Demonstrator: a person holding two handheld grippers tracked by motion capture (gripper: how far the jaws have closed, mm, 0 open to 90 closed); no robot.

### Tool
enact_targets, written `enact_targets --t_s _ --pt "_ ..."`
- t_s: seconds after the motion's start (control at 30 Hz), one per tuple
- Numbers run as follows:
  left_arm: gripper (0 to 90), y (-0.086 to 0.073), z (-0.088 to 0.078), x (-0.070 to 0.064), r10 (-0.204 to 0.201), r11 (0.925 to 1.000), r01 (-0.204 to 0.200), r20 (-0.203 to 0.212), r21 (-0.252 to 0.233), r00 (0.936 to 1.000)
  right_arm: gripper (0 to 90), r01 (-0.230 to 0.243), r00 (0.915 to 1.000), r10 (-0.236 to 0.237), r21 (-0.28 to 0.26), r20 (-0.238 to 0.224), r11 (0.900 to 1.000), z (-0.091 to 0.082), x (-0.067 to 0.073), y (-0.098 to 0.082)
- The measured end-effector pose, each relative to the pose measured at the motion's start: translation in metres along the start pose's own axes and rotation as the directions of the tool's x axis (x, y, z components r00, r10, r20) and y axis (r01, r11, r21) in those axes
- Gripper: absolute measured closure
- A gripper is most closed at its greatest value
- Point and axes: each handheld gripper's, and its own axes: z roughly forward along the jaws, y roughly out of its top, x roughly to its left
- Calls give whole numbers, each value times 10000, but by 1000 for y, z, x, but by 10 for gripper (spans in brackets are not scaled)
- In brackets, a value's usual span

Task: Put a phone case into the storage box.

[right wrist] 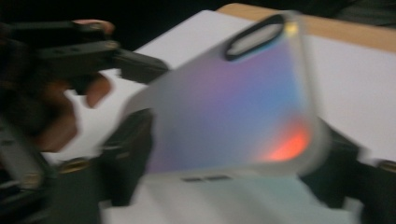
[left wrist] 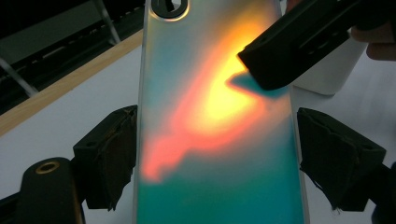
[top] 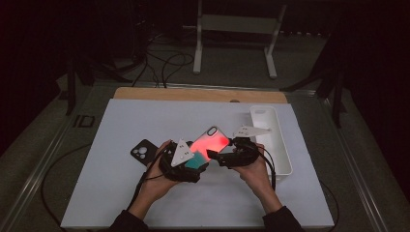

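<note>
Iridescent phone case (top: 209, 141) held tilted above the white desk (top: 121, 193), lower end clamped in left hand-held gripper (top: 186, 164). Right hand-held gripper (top: 217, 157) straddles its side, jaws part-open; contact unclear. Black phone case (top: 144, 151) left, white tray (top: 275, 140) right.

Phone case (top: 209, 141) — translucent, iridescent; glowing orange-red toward the camera end, teal at the opposite end, with a yellow core in the left gripper view (left wrist: 219, 121) and violet-blue tones in the right gripper view (right wrist: 233, 112). Dark-rimmed oval camera cutout at one end. Held clear of the white bench, tilted, cutout end pointing away and to the right — over the middle of the bench.
</note>
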Motion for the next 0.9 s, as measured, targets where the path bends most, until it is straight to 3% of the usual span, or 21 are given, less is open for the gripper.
enact_targets --t_s 0.13,0.37,0.63,0.77,0.9 --pt "168 -1 2 -2 -32 10000 32 76 44 10000 523 -284 9979 276 -135 -584 9995 1 2 0" --pt "168 1 4 -6 150 9998 -150 -4 91 9999 765 -597 9914 548 -386 -1184 9975 4 6 1" --pt "166 0 7 -9 438 9985 -414 -678 363 9967 850 -577 9923 542 -286 -1109 9979 8 13 2" --pt "166 -1 9 -7 273 9987 -247 -596 438 9978 868 -205 9958 180 -271 -899 9994 11 18 3" --pt "166 -2 7 -5 52 9992 -34 -455 390 9990 868 -171 9959 148 -244 -897 9996 11 18 3"
